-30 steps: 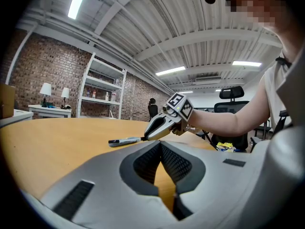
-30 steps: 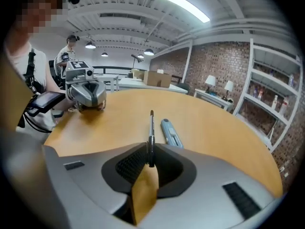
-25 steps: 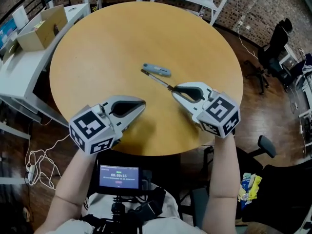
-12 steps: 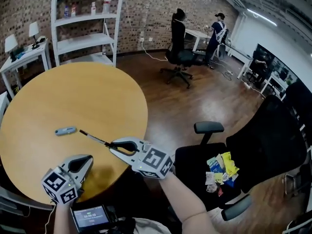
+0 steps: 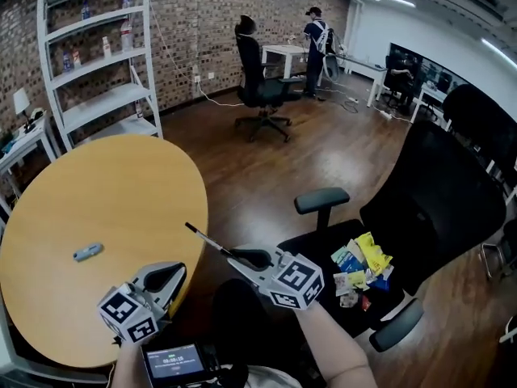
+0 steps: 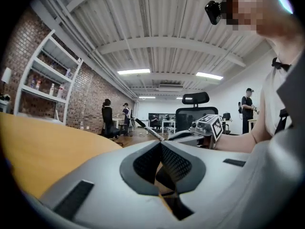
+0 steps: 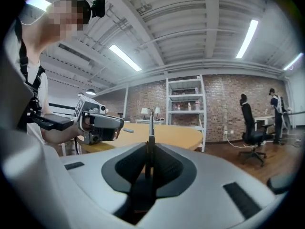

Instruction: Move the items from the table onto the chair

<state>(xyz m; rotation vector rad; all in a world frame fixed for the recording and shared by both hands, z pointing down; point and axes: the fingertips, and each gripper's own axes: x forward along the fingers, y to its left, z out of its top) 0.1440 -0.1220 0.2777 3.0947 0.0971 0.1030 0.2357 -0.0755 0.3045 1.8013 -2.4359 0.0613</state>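
My right gripper (image 5: 234, 257) is shut on a thin dark tool (image 5: 206, 239) that sticks out past its jaws toward the round wooden table (image 5: 121, 184). It hangs just past the table's edge, left of the black office chair (image 5: 436, 184). In the right gripper view the tool (image 7: 151, 123) stands up straight from the closed jaws (image 7: 150, 144). My left gripper (image 5: 179, 269) is shut and holds nothing, low over the table's near edge. A small blue-grey item (image 5: 87, 252) lies on the table. Several colourful packets (image 5: 361, 267) lie on the chair seat.
The chair's armrest (image 5: 321, 200) juts out between the table and the seat. A second office chair (image 5: 258, 87), two standing people (image 5: 313, 31) and desks are far back. A white shelf unit (image 5: 97, 63) stands against the brick wall behind the table.
The head view has swung right from the table top to the chair. Both grippers moved right, the right one carrying the tool off the table. The blue-grey item stayed put.
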